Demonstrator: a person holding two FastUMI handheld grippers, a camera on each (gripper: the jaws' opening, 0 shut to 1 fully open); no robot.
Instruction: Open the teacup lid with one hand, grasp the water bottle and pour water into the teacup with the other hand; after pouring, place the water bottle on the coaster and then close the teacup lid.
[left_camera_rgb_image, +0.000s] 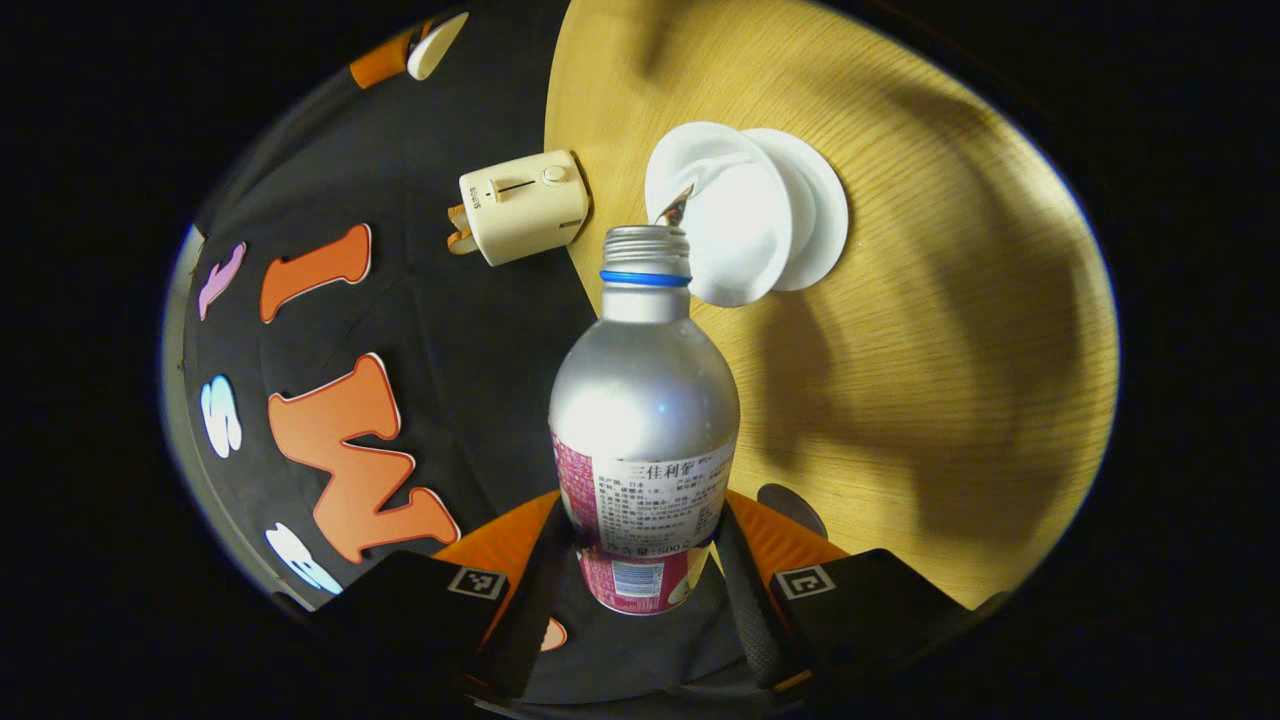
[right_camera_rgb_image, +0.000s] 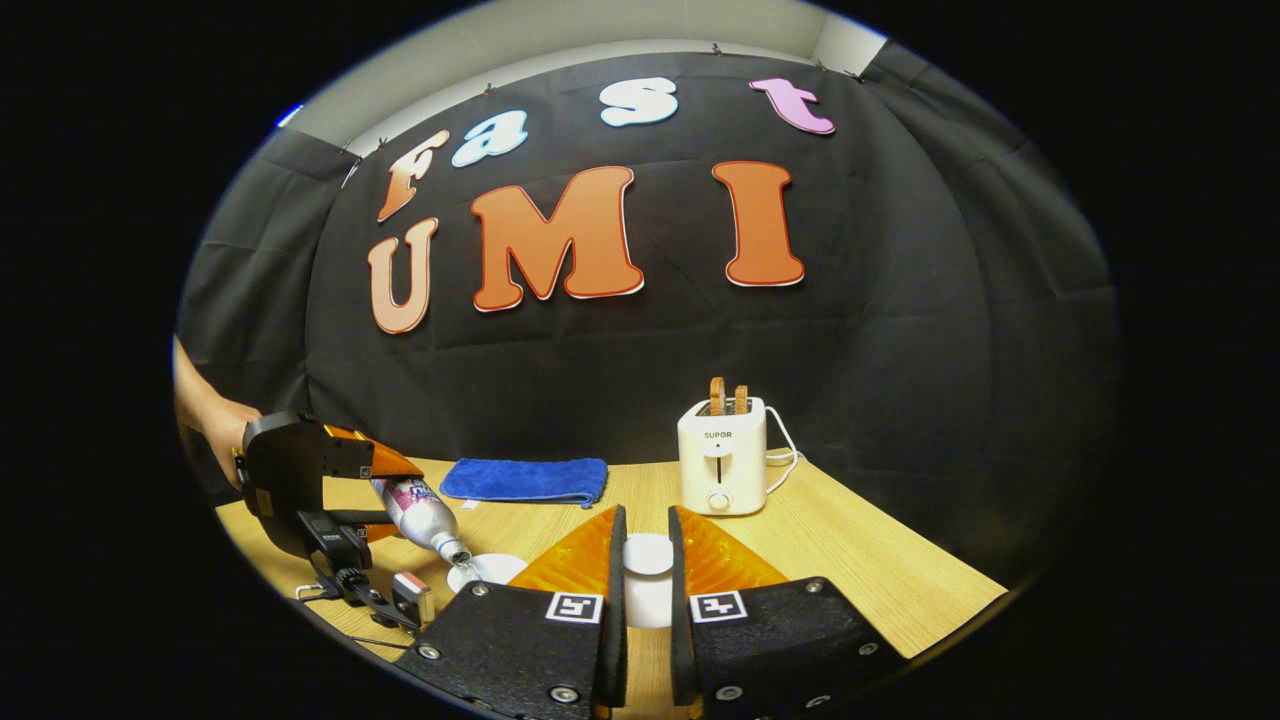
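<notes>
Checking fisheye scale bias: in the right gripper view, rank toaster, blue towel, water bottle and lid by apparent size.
1. Toaster and blue towel: alike, unranked.
2. Water bottle, tilted in the left gripper.
3. Lid, though closest, between the right gripper's fingers.

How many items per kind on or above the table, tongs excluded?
Water bottle: 1
Teacup: 1
Teacup lid: 1
Toaster: 1
Blue towel: 1
Total: 5

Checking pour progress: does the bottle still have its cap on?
No, the bottle in the left gripper has a bare threaded mouth, tipped toward the white teacup.
</notes>
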